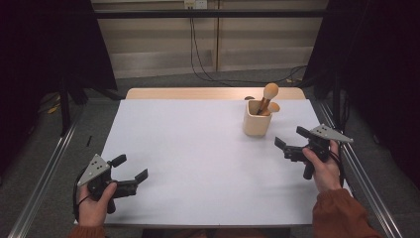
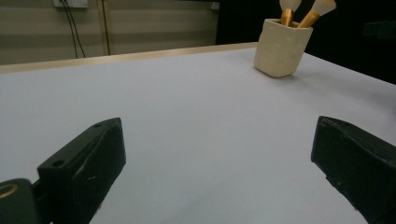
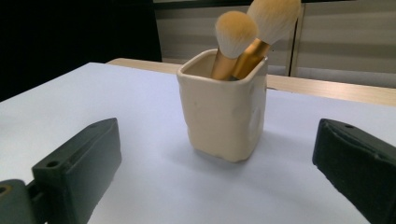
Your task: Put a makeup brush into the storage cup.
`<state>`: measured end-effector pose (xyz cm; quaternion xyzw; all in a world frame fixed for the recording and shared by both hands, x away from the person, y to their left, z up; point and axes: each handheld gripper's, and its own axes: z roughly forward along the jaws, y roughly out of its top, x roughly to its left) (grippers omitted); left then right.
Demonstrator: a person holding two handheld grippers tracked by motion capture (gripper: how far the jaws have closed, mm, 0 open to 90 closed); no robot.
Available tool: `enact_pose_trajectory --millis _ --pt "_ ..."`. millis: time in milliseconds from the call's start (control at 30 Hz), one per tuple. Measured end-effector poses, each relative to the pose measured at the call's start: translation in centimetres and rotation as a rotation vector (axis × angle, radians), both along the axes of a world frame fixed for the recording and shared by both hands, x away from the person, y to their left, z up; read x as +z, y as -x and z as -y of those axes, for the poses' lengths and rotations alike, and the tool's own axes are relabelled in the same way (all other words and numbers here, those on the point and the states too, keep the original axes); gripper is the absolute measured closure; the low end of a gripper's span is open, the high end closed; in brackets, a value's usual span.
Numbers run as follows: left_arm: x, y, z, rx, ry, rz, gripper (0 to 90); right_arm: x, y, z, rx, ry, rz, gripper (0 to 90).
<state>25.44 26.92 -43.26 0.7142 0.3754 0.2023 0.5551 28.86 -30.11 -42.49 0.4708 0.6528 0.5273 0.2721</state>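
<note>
A cream, square-sided ceramic cup (image 1: 257, 118) stands upright toward the far right of the white desk (image 1: 198, 158), just inside its pale wooden far edge. Two makeup brushes with gold ferrules and soft tan bristles (image 3: 236, 30) lean in the cup, heads up and tilted toward the cup's right in the high view. In the right gripper view the cup (image 3: 223, 112) sits straight ahead, between the lines of the two black jaws but beyond their tips, with bare desk between. The right hand-held gripper (image 1: 293, 139) is held low near the desk's right edge, jaws spread wide and pointing toward the cup. The left hand-held gripper (image 1: 130, 167) is at the near left corner, well apart from the cup, jaws also spread with nothing between them.
</note>
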Motion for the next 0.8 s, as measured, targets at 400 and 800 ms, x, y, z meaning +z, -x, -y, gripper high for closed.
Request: enact_pose_trajectory --millis 400,800 --pt "-0.1 0.4 -0.7 0.026 -0.006 -0.008 3.2 -0.8 2.5 0.3 0.005 0.022 -0.009 1.3" --pt "-0.4 1.6 -0.9 0.028 -0.032 -0.013 3.2 -1.4 4.9 0.4 0.008 0.002 -0.001 1.3"
